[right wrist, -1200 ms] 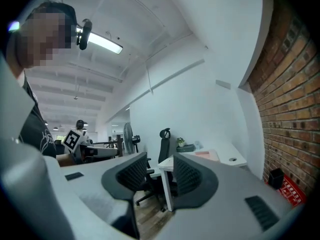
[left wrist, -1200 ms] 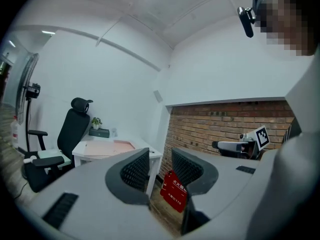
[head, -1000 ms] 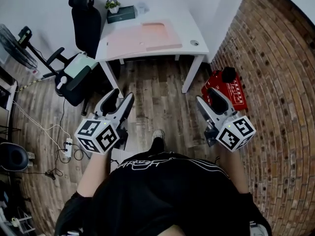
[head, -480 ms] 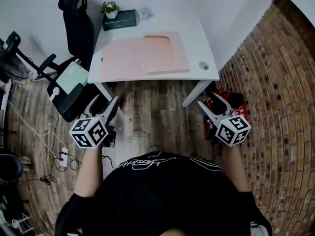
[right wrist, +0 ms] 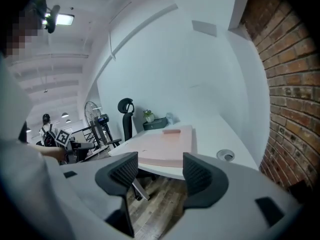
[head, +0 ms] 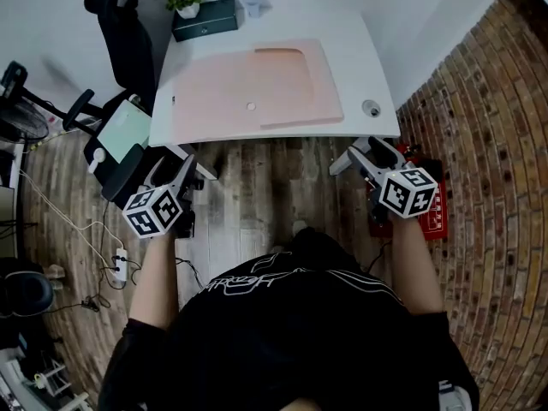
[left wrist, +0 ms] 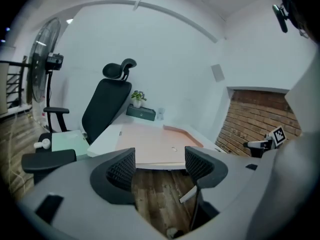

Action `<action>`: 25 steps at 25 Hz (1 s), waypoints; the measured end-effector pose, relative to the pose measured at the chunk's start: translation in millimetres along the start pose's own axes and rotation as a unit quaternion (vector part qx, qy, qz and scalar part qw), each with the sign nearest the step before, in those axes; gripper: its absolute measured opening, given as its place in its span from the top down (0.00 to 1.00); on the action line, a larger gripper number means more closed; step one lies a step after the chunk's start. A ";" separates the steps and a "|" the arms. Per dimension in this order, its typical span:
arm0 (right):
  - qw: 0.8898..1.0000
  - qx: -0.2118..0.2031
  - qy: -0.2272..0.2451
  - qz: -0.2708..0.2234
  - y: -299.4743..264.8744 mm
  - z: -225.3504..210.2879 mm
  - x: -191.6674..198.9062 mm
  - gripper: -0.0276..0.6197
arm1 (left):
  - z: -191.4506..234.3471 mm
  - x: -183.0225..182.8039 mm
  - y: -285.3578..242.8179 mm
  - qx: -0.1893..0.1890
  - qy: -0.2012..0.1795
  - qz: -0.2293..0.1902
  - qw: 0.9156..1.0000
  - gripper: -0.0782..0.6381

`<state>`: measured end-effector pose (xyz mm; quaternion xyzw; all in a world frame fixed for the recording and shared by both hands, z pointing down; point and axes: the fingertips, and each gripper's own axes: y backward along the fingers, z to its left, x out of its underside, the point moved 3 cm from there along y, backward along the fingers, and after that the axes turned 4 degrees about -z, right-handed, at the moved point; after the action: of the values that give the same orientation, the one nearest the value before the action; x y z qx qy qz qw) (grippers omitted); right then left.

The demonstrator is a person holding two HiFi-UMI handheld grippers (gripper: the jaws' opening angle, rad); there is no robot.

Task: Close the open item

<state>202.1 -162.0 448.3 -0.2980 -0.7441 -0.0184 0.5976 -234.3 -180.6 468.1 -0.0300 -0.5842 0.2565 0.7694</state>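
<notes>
I count two claws, both mine. My left gripper (head: 171, 174) hangs released, its jaws wide apart with only wooden plank floor (head: 257, 191) showing between them. My right gripper (head: 366, 154) has its jaws easing together, still far apart and with nothing between them.

There is one white rectangular desk (head: 364, 54), and on it lies the one thing to close: a flat pale pink case (head: 257, 88), spread open across the middle of the desktop, well ahead of both claws and touched by neither. At the desk's far edge stand one small potted plant (head: 184, 0) and one dark green oblong box (head: 205, 17), side by side. One round cable grommet (head: 370, 108) sits in the desktop's right near corner. One black high-backed office chair (head: 120, 37) stands left of the desk, and one red flat object (head: 432, 212) lies on the floor by the brick wall (head: 492, 144).

Only the head view shows that red object. The left gripper view shows the one standing fan (left wrist: 42, 64) upright, and the right gripper view alone takes in lit ceiling lamps (right wrist: 64, 19) and a distant person (right wrist: 47, 129).
</notes>
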 end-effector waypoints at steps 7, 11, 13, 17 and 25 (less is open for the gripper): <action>0.999 -0.020 -0.006 0.041 -76.9 -36.8 7.6 0.55 | 41.9 16.7 -38.4 -0.068 0.062 0.010 0.996 0.45; 0.997 -0.030 -0.010 0.065 -115.3 -57.7 10.8 0.55 | 68.7 27.8 -59.4 -0.108 0.108 0.012 0.988 0.45; 0.997 -0.035 -0.014 0.073 -131.7 -63.8 13.1 0.55 | 84.1 32.4 -68.6 -0.126 0.141 0.014 0.982 0.45; 0.994 -0.039 -0.008 0.100 -148.5 -76.0 23.1 0.56 | 109.9 53.8 -83.5 -0.159 0.210 0.017 0.964 0.46; 0.988 -0.035 0.009 0.149 -162.5 -86.1 39.1 0.60 | 137.0 63.4 -96.5 -0.193 0.293 -0.004 0.936 0.49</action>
<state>197.8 -312.1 561.5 -0.4262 -0.6846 0.0418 0.5898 -313.2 -271.7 600.7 -0.2498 -0.3714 0.1158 0.8867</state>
